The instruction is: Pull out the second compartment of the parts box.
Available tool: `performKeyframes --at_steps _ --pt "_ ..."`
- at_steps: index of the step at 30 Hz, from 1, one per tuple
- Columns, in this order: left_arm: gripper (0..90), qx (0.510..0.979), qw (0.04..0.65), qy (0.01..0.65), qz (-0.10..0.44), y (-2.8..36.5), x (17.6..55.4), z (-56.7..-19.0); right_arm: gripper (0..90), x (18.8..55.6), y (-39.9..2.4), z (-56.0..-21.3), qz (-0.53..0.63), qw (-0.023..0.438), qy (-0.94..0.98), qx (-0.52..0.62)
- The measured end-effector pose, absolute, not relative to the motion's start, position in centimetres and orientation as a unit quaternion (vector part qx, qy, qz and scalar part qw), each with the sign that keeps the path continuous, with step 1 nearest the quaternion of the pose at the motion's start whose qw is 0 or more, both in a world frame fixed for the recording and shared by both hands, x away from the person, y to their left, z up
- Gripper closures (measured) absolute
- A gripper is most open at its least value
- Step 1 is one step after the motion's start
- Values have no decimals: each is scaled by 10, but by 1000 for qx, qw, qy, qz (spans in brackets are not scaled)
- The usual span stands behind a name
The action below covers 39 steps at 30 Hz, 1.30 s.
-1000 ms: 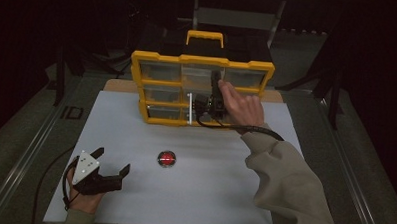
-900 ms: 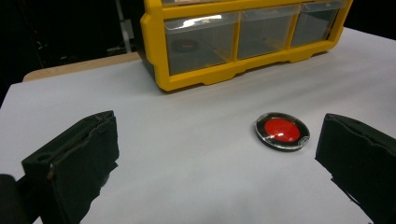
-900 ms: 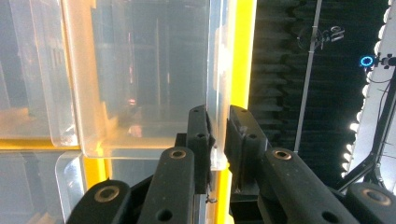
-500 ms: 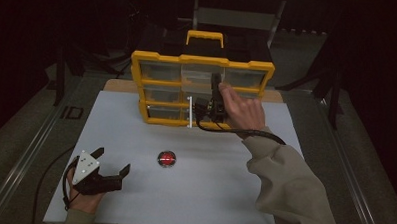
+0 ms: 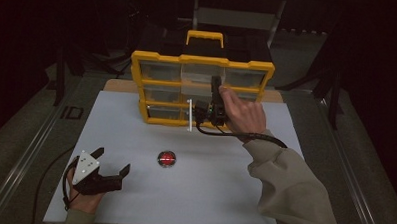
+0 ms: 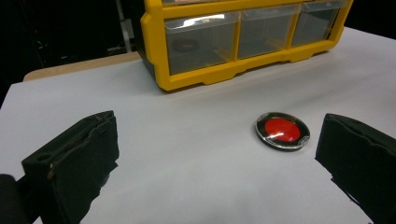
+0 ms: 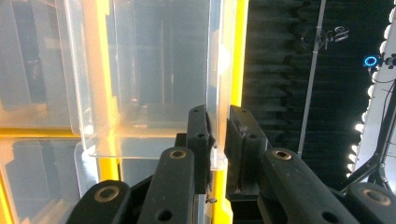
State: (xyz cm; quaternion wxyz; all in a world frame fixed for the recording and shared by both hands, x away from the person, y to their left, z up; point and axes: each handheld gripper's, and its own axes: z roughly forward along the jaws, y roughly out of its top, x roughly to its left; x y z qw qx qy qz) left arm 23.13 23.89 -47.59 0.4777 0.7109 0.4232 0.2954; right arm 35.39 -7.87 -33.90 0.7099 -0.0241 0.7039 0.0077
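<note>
Clear plastic drawers (image 5: 200, 74) are set in three rows inside a yellow plastic organiser cabinet with a yellow carry handle (image 5: 201, 89), which stands upright at the far middle of the table. One drawer of the top row is gripped by the right gripper (image 5: 214, 95): in the right gripper view its thin transparent front wall (image 7: 215, 84) is seen clamped between the two black pads (image 7: 200, 135), the jaws being nearly together around it. That gripper is held by the person's right hand (image 5: 244, 113), whose beige sleeve (image 5: 289, 190) reaches in from the lower right, and a black cable (image 5: 245, 136) trails from it. A slim white upright strip (image 5: 189, 114) is seen just left of that gripper, in front of the cabinet.

A round red disc with a dark rim (image 5: 167, 159) lies flat on the sheet, well in front of the cabinet and apart from both grippers. In the left gripper view the same disc (image 6: 282, 130) is seen ahead, nearer the right-hand jaw.

The left gripper (image 5: 112, 164) rests low at the near left corner, held in the left hand (image 5: 83, 198), with its jaws spread wide and nothing between them.

The work surface is a white sheet (image 5: 135, 135) laid over a pale wooden tabletop (image 5: 118, 85), whose edge is exposed behind the sheet. Metal rails (image 5: 30, 156) run along both sides. The room beyond is dark, with stands and black drapes faintly made out.
</note>
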Motion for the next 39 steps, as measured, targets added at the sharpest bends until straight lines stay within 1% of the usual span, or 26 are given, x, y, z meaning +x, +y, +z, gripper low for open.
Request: performKeyframes --at_steps 39 --pt "0 710 478 424 296 239 231 -476 799 322 -81 -336 17 711 702 -38"
